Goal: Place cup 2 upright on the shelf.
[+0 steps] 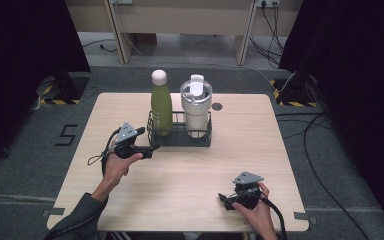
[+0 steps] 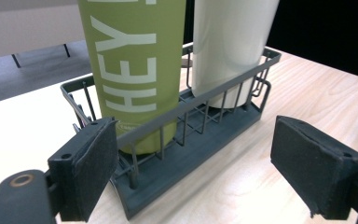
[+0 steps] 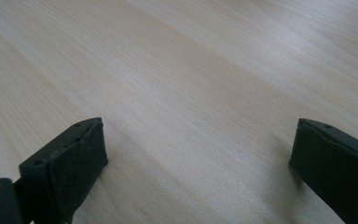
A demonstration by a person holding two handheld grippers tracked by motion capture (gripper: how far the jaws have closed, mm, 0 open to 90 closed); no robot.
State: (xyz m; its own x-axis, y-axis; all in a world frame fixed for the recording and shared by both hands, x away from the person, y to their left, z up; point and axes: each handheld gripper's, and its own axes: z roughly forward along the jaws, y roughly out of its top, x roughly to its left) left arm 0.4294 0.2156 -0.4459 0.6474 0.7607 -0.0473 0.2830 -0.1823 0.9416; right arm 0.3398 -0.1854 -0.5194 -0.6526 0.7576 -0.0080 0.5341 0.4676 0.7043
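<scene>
Fingers (image 2: pixel 93 172) of left gripper (image 2: pixel 200 172) spread beside wire rack (image 2: pixel 200 140).

One worktop (image 1: pixel 180 175) carries everything. On it stands one dark wire rack (image 1: pixel 180 136), and in the rack are two drinking vessels: one green bottle (image 1: pixel 161 107) with a pale cap, and one white tumbler (image 1: pixel 196 107) with a lid. One small dark round spot (image 1: pixel 217 106) lies on the wood behind the rack. Two hand-held grippers are present, the left gripper (image 1: pixel 152 148) and the right gripper (image 1: pixel 223 200), each with two jaws, held by two hands.
</scene>
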